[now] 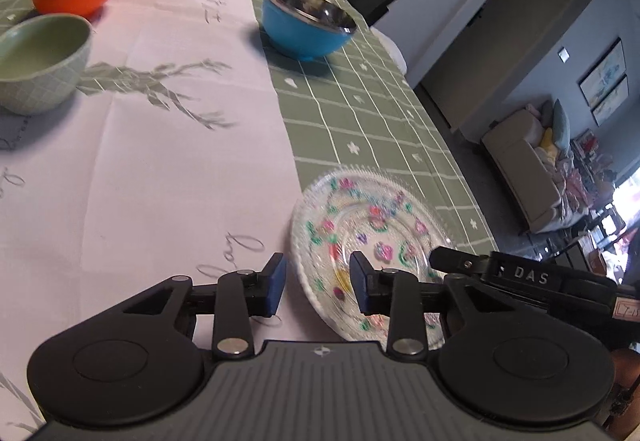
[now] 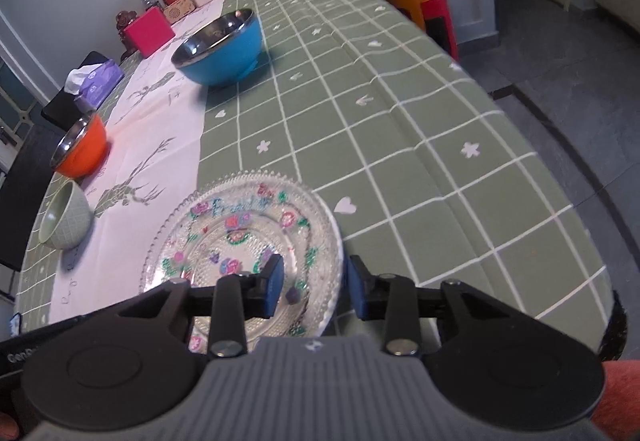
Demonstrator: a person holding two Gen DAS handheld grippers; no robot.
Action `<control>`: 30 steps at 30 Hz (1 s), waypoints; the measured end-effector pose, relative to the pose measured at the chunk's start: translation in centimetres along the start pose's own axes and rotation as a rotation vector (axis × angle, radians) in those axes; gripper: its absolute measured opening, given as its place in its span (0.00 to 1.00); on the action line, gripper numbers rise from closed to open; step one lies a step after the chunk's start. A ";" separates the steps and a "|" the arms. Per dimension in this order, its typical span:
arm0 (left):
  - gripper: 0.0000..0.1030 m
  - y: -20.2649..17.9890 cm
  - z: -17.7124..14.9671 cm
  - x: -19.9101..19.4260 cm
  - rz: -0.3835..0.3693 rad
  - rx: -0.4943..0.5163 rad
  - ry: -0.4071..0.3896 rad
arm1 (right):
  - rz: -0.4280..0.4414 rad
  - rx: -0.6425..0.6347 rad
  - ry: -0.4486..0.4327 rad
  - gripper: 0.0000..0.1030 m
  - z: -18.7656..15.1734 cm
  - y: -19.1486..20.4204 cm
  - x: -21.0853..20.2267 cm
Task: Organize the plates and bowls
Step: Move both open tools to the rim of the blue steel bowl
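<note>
The left tool (image 1: 318, 287) stands partly open. Its two blue pads (image 1: 276, 291) are apart, one on each side of the left rim of the glass plate (image 1: 376, 237), and they do not press on it. The right tool (image 2: 314, 289) is also partly open. Its pads straddle the right rim of the same plate (image 2: 244, 233), with a gap on both sides, so it holds nothing. In the left wrist view, the right tool (image 1: 436, 259) appears as a black body over the right side of the plate.

The plate is clear glass with a beaded rim and painted flowers. It lies flat near the front edge of the surface (image 2: 420, 145), half on the pink runner (image 1: 152, 169) and half on the green checked cloth.

Farther back, a blue bowl (image 2: 220, 49) with a steel inside stands on the border of runner and cloth. An orange bowl (image 2: 80, 147) with a steel inside and a pale green bowl (image 2: 66, 221) stand near the left edge, close together. All three bowls look empty, as far as their insides show.
</note>
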State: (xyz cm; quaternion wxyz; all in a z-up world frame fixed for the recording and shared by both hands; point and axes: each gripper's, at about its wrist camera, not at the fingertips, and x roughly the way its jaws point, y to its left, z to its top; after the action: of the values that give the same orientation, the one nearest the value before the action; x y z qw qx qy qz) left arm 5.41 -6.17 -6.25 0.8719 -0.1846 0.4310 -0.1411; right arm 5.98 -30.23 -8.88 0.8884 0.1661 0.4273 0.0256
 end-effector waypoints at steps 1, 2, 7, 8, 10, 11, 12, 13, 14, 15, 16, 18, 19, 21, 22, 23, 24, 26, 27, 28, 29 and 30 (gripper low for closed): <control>0.38 0.2 0.3 -0.2 0.007 0.003 -0.010 | 0.004 0.001 -0.008 0.36 0.1 0.0 -0.1; 0.39 0.4 0.7 -0.4 0.013 0.007 -0.015 | 0.009 0.003 -0.011 0.36 0.2 0.0 -0.2; 0.41 1.0 3.3 -0.9 0.037 0.037 -0.042 | 0.020 -0.014 -0.002 0.39 1.5 0.9 0.1; 0.41 1.0 4.0 -1.0 0.038 0.042 -0.051 | 0.015 -0.019 0.003 0.40 2.0 1.2 0.2; 0.41 1.2 5.4 -1.2 0.032 0.046 -0.069 | 0.016 -0.036 0.003 0.43 3.2 2.0 0.3; 0.41 1.2 6.2 -1.2 0.031 0.046 -0.079 | 0.031 -0.047 0.001 0.42 3.8 2.4 0.4; 0.42 1.3 7.0 -1.3 0.031 0.047 -0.090 | 0.027 -0.062 0.002 0.42 4.4 3.0 0.4; 0.42 1.3 7.7 -1.2 0.032 0.048 -0.102 | 0.015 -0.090 -0.007 0.43 5.2 3.7 0.3; 0.44 1.4 8.3 -1.2 0.033 0.046 -0.111 | 0.005 -0.116 -0.018 0.43 5.8 4.4 0.3; 0.45 1.5 9.1 -1.2 0.032 0.044 -0.120 | -0.010 -0.146 -0.028 0.47 6.5 5.2 0.4; 0.46 1.6 9.7 -1.0 0.027 0.040 -0.129 | -0.016 -0.167 -0.035 0.48 7.1 5.8 0.6; 0.48 1.8 11.1 -0.6 0.017 0.034 -0.142 | -0.010 -0.191 -0.038 0.48 8.5 6.9 1.2; 0.48 1.9 11.7 -0.4 0.011 0.031 -0.149 | -0.003 -0.194 -0.036 0.48 9.1 7.3 1.5; 0.48 2.2 12.9 0.2 0.005 0.029 -0.161 | 0.036 -0.195 -0.029 0.48 10.4 8.2 2.5; 0.48 2.4 13.5 0.6 0.009 0.026 -0.164 | 0.042 -0.188 -0.024 0.48 11.0 8.5 3.0; 0.48 2.6 14.1 0.9 0.012 0.024 -0.168 | 0.043 -0.183 -0.019 0.48 11.5 8.8 3.5; 0.48 2.8 14.7 1.3 0.013 0.022 -0.169 | 0.053 -0.179 -0.012 0.48 12.2 9.2 4.0; 0.48 3.4 16.0 2.0 0.014 0.007 -0.178 | 0.075 -0.157 -0.002 0.48 13.5 9.7 5.0; 0.49 3.8 16.6 2.2 0.009 -0.007 -0.186 | 0.079 -0.144 0.001 0.48 14.1 9.9 5.5; 0.50 4.1 17.1 2.5 0.002 -0.025 -0.197 | 0.081 -0.134 0.000 0.48 14.7 10.0 6.0; 0.52 4.3 17.6 2.8 -0.001 -0.043 -0.206 | 0.086 -0.123 -0.004 0.48 15.4 10.1 6.5; 0.54 4.6 18.0 3.1 -0.005 -0.059 -0.215 | 0.089 -0.111 -0.007 0.48 16.0 10.2 6.9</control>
State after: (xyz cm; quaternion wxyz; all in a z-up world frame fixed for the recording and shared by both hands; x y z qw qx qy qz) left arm 22.12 0.28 -0.31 0.9069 -0.2255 0.3386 -0.1099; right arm 23.60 -23.70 -1.60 0.8958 0.1356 0.4141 0.0882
